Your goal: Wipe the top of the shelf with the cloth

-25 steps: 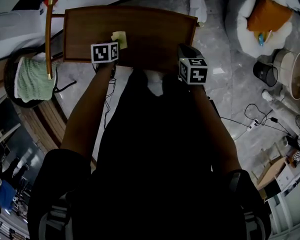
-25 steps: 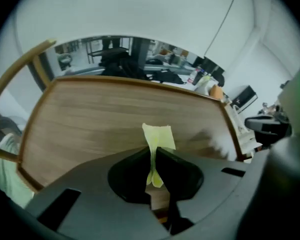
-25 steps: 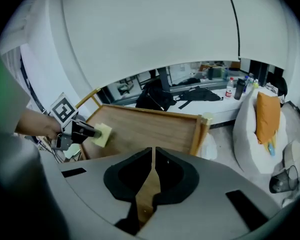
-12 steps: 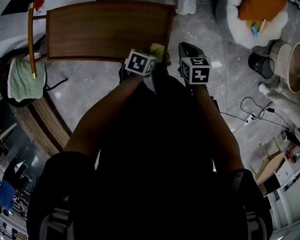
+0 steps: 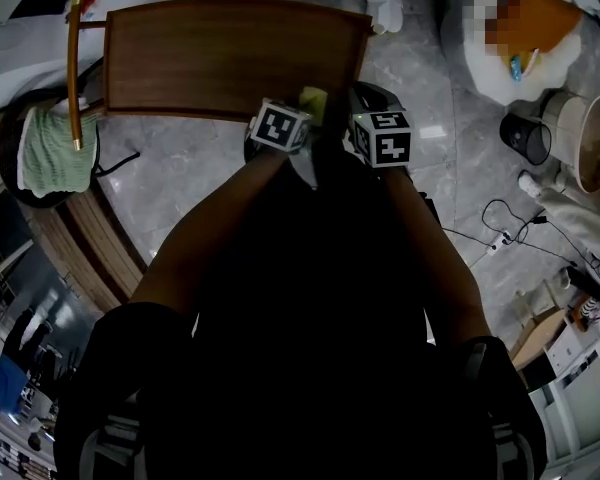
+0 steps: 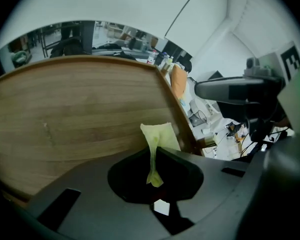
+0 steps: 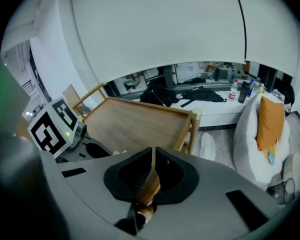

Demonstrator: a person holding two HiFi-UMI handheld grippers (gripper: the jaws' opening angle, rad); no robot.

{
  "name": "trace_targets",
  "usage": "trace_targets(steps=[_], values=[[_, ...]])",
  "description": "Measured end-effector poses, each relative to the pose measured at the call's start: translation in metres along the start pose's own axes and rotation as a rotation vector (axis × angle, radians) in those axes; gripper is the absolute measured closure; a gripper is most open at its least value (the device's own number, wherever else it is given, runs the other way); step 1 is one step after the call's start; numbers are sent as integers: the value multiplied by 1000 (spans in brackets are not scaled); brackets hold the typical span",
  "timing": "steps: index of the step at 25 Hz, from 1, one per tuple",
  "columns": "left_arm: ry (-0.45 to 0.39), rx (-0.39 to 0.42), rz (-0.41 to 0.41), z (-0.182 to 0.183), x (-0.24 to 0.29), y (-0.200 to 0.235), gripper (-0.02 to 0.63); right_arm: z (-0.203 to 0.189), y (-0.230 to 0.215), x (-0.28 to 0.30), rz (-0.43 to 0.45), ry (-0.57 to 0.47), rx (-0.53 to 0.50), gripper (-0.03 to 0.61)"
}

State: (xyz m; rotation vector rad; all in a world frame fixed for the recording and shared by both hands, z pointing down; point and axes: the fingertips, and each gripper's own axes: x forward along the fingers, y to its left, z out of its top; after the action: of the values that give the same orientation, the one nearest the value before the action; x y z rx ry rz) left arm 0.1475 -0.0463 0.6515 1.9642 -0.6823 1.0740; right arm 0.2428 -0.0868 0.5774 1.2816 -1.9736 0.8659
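The wooden shelf top (image 5: 220, 58) lies ahead of me in the head view. My left gripper (image 5: 300, 118) is shut on a small yellow-green cloth (image 5: 313, 100), which sits at the shelf's near right corner. In the left gripper view the cloth (image 6: 159, 135) sticks out of the shut left gripper (image 6: 154, 148) and rests on the wood (image 6: 65, 114) close to the right edge. My right gripper (image 5: 366, 106) hovers just right of that corner. In the right gripper view, the right gripper (image 7: 153, 153) is shut with nothing in it, and the shelf (image 7: 140, 121) lies beyond it.
A green towel (image 5: 52, 153) hangs on a dark round stand at the left, beside a brass-coloured rail (image 5: 73, 68). On the marble floor to the right are a white beanbag (image 5: 480, 38), a black bin (image 5: 527, 138), a bucket (image 5: 592, 148) and cables (image 5: 500, 233).
My left gripper has dragged the cloth from the middle of the shelf's near part to its near right corner. The right gripper has stayed near that corner.
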Motion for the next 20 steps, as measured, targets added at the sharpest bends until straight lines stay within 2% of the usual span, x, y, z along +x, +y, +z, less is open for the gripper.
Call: trace_targets(steps=[4, 11, 20], values=[[11, 1, 37, -7, -18, 50, 583, 9, 26, 17, 4, 6, 1, 545], [-7, -77, 57, -29, -54, 135, 583, 30, 92, 46, 50, 20, -38, 545], [-19, -152, 179, -75, -119, 259, 583, 69, 186, 103, 140, 9, -108, 545]])
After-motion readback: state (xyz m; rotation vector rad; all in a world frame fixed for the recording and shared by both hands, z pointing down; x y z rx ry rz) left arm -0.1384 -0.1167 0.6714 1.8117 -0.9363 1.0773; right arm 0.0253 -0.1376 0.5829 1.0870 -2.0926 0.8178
